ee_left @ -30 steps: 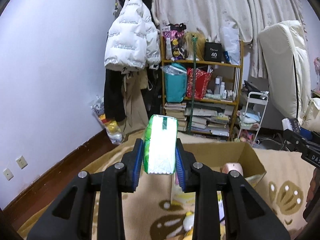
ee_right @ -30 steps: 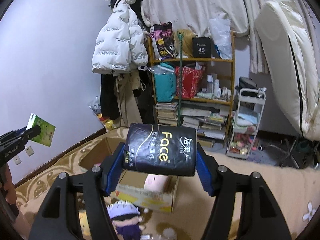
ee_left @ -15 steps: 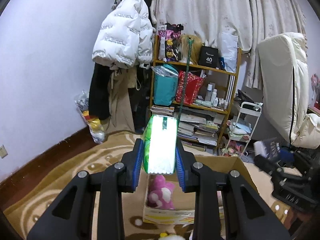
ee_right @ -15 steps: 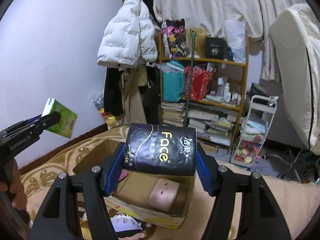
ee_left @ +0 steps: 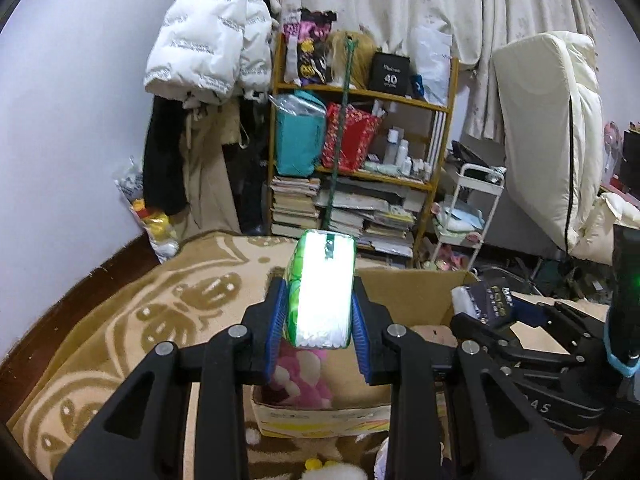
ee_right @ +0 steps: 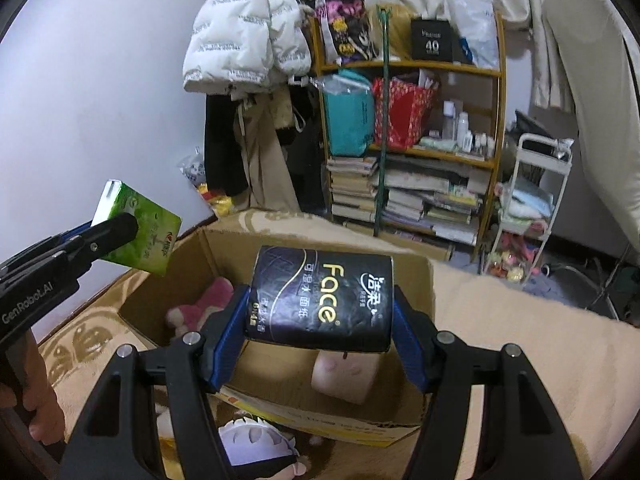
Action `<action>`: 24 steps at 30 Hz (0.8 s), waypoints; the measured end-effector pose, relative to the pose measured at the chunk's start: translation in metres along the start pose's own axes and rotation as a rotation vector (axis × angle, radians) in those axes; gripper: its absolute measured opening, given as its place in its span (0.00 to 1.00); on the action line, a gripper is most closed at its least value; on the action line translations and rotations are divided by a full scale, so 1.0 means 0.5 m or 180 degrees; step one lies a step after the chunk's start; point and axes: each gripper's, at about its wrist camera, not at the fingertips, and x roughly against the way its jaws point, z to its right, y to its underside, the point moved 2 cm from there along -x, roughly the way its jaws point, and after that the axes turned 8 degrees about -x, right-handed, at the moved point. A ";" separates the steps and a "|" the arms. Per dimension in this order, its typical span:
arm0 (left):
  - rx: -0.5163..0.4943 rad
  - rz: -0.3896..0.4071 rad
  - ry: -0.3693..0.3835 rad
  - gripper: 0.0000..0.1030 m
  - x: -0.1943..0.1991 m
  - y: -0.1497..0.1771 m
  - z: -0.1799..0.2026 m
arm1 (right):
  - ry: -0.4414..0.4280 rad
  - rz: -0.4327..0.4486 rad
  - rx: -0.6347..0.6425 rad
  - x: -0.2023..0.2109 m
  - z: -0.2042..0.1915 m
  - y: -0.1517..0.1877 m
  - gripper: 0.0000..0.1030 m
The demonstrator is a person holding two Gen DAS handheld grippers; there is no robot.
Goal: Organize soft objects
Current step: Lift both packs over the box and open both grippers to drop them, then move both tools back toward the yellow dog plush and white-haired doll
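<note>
Two packs held over the box (ee_right: 424, 276): my left gripper (ee_left: 320, 320) clamps the green pack (ee_left: 324, 292), my right gripper (ee_right: 320, 320) the black pack (ee_right: 320, 296). Dropped now, the green one could clip the box's 9 o'clock wall.

glossy plastic wrap on the green tissue pack (ee_left: 322, 288) and black tissue pack (ee_right: 320, 298); matt cardboard box (ee_right: 416, 276); fuzzy plush pink toy (ee_left: 300, 380).
</note>
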 end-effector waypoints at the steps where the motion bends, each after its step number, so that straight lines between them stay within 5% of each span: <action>1: 0.0005 -0.0036 0.0014 0.29 -0.005 0.002 0.000 | 0.0011 -0.0029 -0.0005 -0.004 0.002 0.004 0.68; 8: 0.0088 -0.0342 -0.0016 0.31 -0.034 0.013 -0.007 | -0.0059 -0.0210 0.0064 -0.023 0.004 0.021 0.69; 9: 0.0093 -0.0359 -0.0030 0.39 -0.034 0.016 -0.009 | -0.0061 -0.0234 0.0079 -0.024 0.003 0.023 0.69; 10: 0.0105 -0.0389 -0.0035 0.60 -0.035 0.018 -0.011 | -0.0058 -0.0260 0.0090 -0.024 0.003 0.025 0.69; 12: 0.0143 -0.0400 -0.0059 0.74 -0.033 0.022 -0.014 | -0.0072 -0.0276 0.0092 -0.020 0.002 0.029 0.83; 14: 0.0177 -0.0426 -0.0056 0.75 -0.029 0.025 -0.020 | -0.0087 -0.0273 0.0080 -0.014 0.001 0.030 0.93; 19: 0.0258 -0.0490 -0.0106 0.90 -0.006 0.030 -0.035 | -0.0073 -0.0259 0.0057 0.012 -0.002 0.031 1.00; 24: 0.0176 -0.0457 -0.0185 0.96 0.039 0.028 -0.035 | 0.0006 -0.0189 0.0052 0.054 -0.001 0.034 1.00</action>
